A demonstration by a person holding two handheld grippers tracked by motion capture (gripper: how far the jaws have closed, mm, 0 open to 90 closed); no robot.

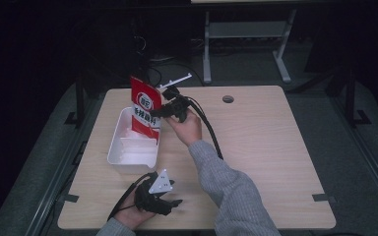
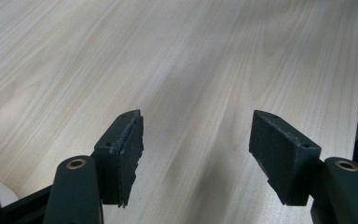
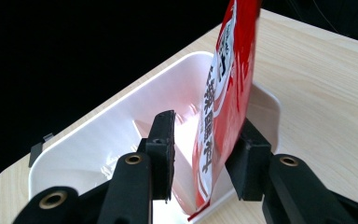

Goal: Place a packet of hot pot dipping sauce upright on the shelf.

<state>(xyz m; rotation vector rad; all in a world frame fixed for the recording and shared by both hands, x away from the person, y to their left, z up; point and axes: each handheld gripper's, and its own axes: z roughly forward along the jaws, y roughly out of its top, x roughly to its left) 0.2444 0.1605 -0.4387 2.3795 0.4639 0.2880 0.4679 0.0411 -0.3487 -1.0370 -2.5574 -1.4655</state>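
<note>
A red and white snack packet (image 1: pixel 145 108) stands upright in a white plastic bin (image 1: pixel 115 147) at the table's left. My right gripper (image 1: pixel 157 110) reaches it from the right side. In the right gripper view the packet (image 3: pixel 223 107) stands between the jaws of that gripper (image 3: pixel 208 123). It leans on the right pad (image 3: pixel 247 158), while a gap separates it from the left pad (image 3: pixel 165 140), so the gripper is open. The bin (image 3: pixel 98 116) lies below them. My left gripper (image 1: pixel 173 194) rests near the table's front edge, open (image 2: pixel 196 126) over bare wood.
The light wooden table (image 1: pixel 256 147) has a round cable hole (image 1: pixel 228 99) at the back. A black cable (image 1: pixel 209 128) trails from the right gripper across the tabletop. A white bracket (image 1: pixel 177 81) sits at the far edge. Dark floor and a grey desk frame (image 1: pixel 246 34) lie beyond.
</note>
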